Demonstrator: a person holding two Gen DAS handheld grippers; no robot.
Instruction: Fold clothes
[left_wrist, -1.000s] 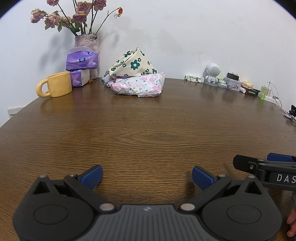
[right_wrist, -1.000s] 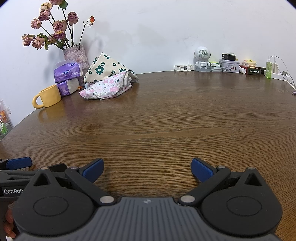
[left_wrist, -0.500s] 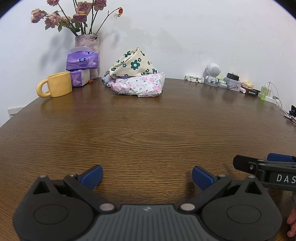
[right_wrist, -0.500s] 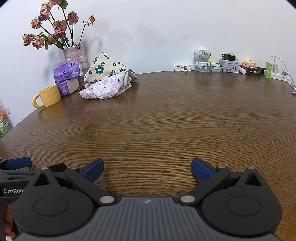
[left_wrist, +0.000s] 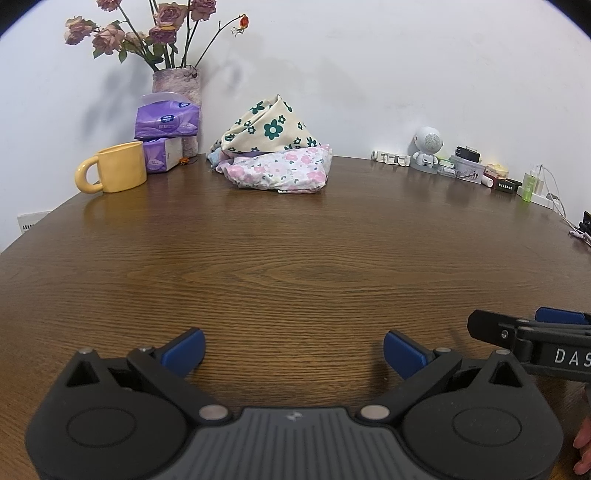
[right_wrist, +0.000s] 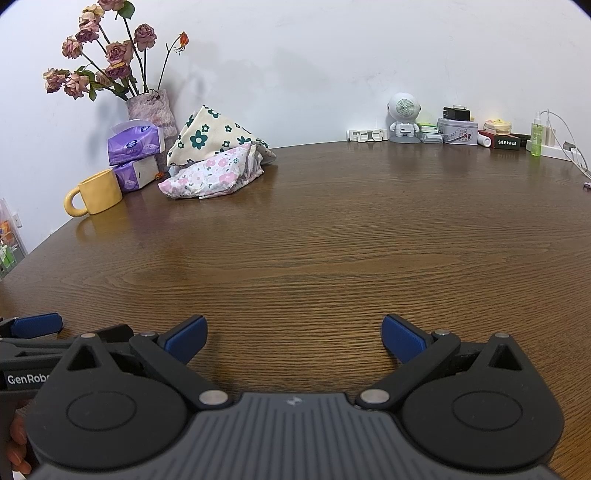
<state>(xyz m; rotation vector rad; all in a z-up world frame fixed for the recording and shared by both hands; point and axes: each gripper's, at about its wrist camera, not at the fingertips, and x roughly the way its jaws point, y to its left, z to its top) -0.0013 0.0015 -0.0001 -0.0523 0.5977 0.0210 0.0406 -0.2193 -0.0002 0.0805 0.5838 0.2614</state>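
White wall behind; a brown wood-grain bench fills most of both views, bare across its middle and near part.

Clutter along the far edge. Upper left of the left wrist view: vase of dried roses, purple tissue packs, yellow mug. Upper right: small white robot figure and a row of small boxes and bottles.

Clothes pile: upper centre of the left wrist view, upper left of the right wrist view, at the far edge just beside the tissue packs. Two pieces told apart: a cream cloth with dark green flowers, peaked up against the wall, and a white cloth with pink flowers, bunched in front of it and lying on the bench. A sliver of pale blue shows at the left foot of the pile; cannot tell what it is. Both pieces crumpled, no clean edges or flat layers.

Left tongs: spread wide, nothing between them, low over the near bench. Right tongs: likewise spread and empty. The two sit side by side, well apart from the pile.

Progress, as judged: nothing folded yet. Left to do: reach the pile, draw one piece onto bare bench, flatten, fold; repeat.
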